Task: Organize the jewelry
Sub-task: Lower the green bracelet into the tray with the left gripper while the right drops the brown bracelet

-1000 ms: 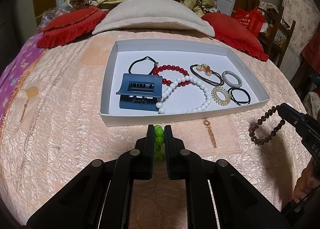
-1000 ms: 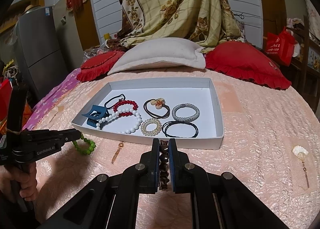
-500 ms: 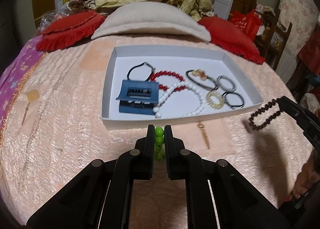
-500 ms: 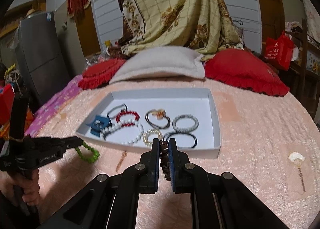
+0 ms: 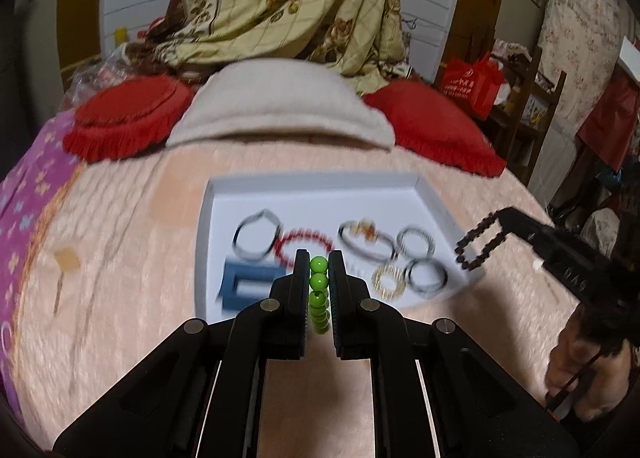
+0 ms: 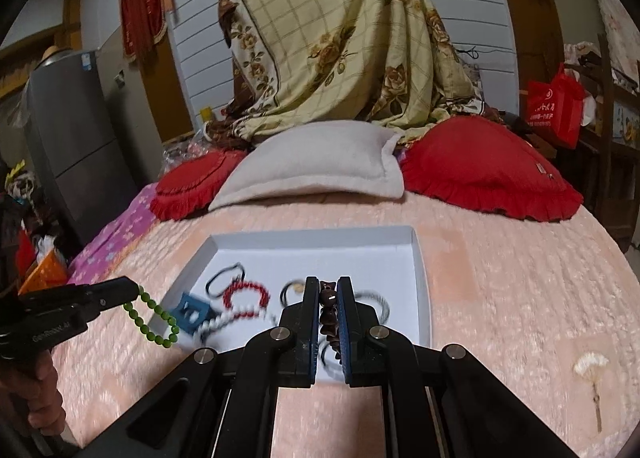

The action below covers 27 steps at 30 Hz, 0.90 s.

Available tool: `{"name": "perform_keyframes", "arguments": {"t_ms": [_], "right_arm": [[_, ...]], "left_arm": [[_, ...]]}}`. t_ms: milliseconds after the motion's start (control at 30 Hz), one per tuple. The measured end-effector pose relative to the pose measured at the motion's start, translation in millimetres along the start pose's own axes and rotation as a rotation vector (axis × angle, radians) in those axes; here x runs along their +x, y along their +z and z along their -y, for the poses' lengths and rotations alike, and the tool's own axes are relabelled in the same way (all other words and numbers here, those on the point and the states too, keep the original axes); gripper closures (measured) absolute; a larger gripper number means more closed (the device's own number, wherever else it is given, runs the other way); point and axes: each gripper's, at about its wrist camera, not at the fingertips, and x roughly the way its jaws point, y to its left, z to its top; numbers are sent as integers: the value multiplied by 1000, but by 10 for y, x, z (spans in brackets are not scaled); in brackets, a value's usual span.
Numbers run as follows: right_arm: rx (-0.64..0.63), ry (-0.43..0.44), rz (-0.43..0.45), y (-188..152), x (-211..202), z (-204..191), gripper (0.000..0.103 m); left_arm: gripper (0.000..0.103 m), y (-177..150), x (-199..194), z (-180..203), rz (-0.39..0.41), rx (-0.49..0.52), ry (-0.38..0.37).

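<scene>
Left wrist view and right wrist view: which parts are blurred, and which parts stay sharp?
Left wrist view: the white tray and its jewelry smear; the left gripper and green bead bracelet are sharp. Right wrist view: tray contents blur, the right gripper is crisp.

A: Where does the tray (image 6: pixel 423 300) sit?

B: On the bed (image 6: pixel 520 278), in front of 3 pillows (image 6: pixel 316 170) lined up at its head.

A: What's in it?

B: A hair clip (image 5: pixel 248 284) at the near left, bracelets and hair ties (image 5: pixel 425 276) spread to its right.

A: And the grippers?

B: The left gripper (image 5: pixel 319 258) hangs its bead bracelet (image 6: pixel 154 318) at the tray's left edge; the right gripper (image 6: pixel 329 286) holds a second bracelet (image 5: pixel 478 244) over the near right corner.
</scene>
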Motion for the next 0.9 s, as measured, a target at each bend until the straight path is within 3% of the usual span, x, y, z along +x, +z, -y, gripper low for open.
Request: {"name": "perform_keyframes", "arguments": {"t_ms": [167, 433, 600, 733, 900], "right_arm": [[48, 11, -7, 232, 328, 106, 95], [105, -44, -65, 324, 919, 349, 95], [143, -139, -74, 339, 1155, 498, 95], [149, -114, -121, 320, 1399, 476, 95], [190, -51, -148, 274, 1536, 426, 95]], "left_arm": [[95, 350, 484, -1, -33, -65, -67], [95, 532, 1179, -36, -60, -163, -116], [95, 439, 1706, -296, -162, -223, -55], [95, 352, 1820, -434, -219, -236, -14], [96, 349, 1739, -503, -205, -242, -3]]}}
